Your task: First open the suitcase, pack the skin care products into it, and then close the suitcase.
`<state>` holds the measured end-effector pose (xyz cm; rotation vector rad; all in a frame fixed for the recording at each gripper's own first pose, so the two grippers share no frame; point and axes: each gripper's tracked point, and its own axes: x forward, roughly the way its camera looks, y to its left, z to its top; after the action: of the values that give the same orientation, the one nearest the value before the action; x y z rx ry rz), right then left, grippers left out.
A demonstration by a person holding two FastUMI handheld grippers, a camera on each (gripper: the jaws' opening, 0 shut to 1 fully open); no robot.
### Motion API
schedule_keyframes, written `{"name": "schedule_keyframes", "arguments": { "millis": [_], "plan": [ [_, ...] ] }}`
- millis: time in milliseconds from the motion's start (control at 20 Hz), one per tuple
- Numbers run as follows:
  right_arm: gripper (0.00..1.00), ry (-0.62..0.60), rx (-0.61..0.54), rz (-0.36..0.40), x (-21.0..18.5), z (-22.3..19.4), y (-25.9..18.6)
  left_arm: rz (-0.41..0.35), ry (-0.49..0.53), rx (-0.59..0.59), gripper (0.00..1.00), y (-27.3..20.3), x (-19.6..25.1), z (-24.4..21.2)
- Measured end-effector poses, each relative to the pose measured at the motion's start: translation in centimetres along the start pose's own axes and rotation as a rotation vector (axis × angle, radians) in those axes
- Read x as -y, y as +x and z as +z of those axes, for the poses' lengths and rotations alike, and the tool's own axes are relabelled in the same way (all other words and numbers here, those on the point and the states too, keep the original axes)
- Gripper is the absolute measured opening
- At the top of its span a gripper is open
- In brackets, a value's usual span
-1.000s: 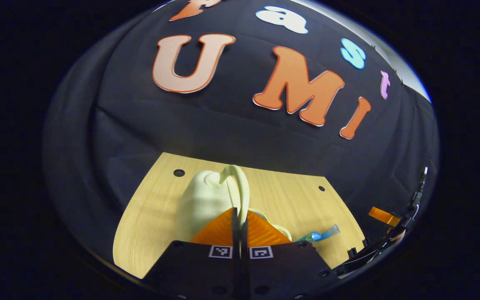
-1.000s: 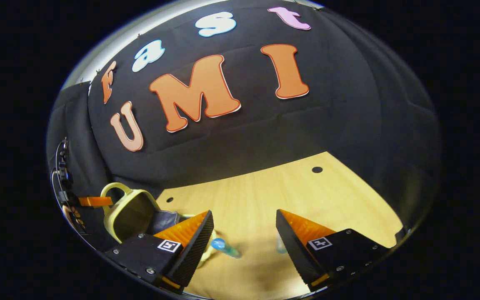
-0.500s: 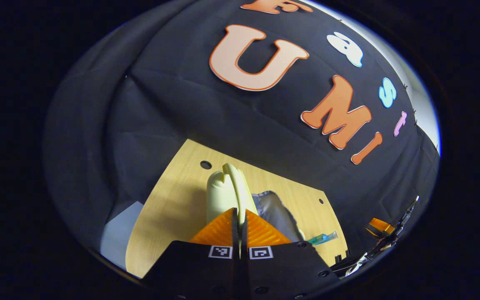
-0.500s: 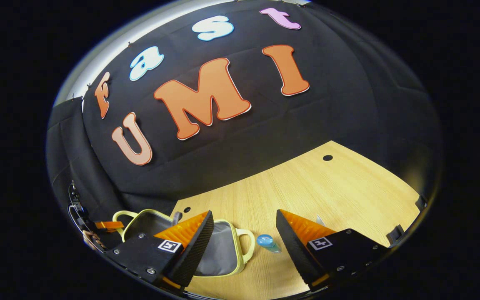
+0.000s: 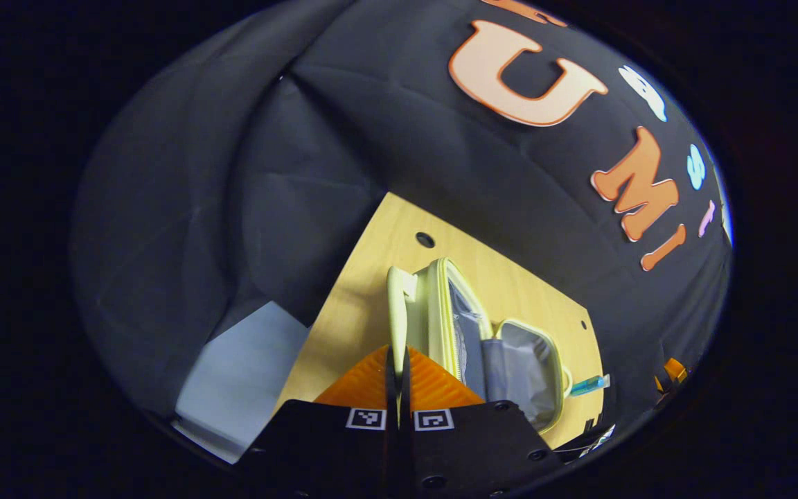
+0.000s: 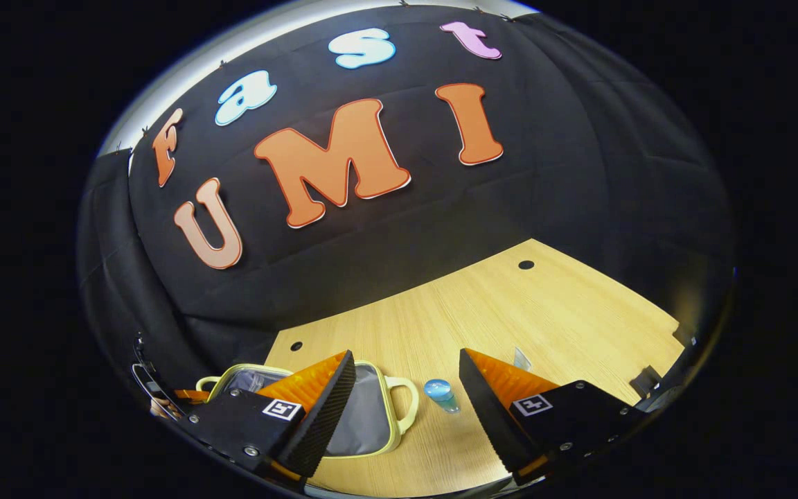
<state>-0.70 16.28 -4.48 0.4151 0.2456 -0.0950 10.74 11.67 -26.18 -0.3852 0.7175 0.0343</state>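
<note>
- Two claws at one wooden bench (image 6: 482,312), black cloth wall behind it; a pale patch of floor (image 5: 240,374) shows past the bench's edge in the left gripper view
- Left claw (image 5: 396,360): fingers pressed together with a thin pale-green edge of the suitcase lid (image 5: 399,305) running down between them, so it is clamped on that lid (the exact contact is hidden where the fingers meet)
- Suitcase (image 5: 503,360): small, pale green shell, grey lining; it lies open on the bench, the lid standing up on edge from the left claw, the other half flat beyond it with its grey interior facing up; no products can be made out inside it
- In the right gripper view the suitcase (image 6: 371,423) sits at lower left, partly behind that claw's own finger; a loop handle (image 6: 404,398) on its near side points toward the tube
- Right claw (image 6: 406,409): fingers spread wide, nothing between them; it hangs above the bench, near the suitcase
- Blue tube (image 6: 440,394): skin care product, lying on the bench just beside the suitcase handle, apart from it, between the right claw's fingers as seen; the left gripper view shows the blue tube (image 5: 589,384) past the suitcase's far end
- Clear item (image 6: 521,358): a small thing on the bench behind the right finger; too hidden to identify
</note>
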Motion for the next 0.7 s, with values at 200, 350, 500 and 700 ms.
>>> {"name": "schedule_keyframes", "arguments": {
  "millis": [200, 350, 500, 700],
  "plan": [
    [0.95, -0.02, 0.011, -0.028, 0.7, 0.4, 0.0, 0.126, -0.012, -0.087, 0.01, 0.5, 0.1, -1.6],
    [0.95, -0.039, 0.019, -0.045, 1.5, 0.7, 0.0, 0.205, 0.011, -0.118, 0.08, 0.1, -0.3, -1.6],
    [0.95, -0.074, 0.032, -0.059, 2.4, 1.3, 0.3, 0.215, 0.025, -0.076, 0.44, -0.6, 0.0, -0.4],
    [0.95, -0.153, 0.067, -0.077, 3.8, 2.4, 0.7, 0.179, 0.082, 0.096, 0.77, -3.6, 4.8, 3.5]
  ]
}}
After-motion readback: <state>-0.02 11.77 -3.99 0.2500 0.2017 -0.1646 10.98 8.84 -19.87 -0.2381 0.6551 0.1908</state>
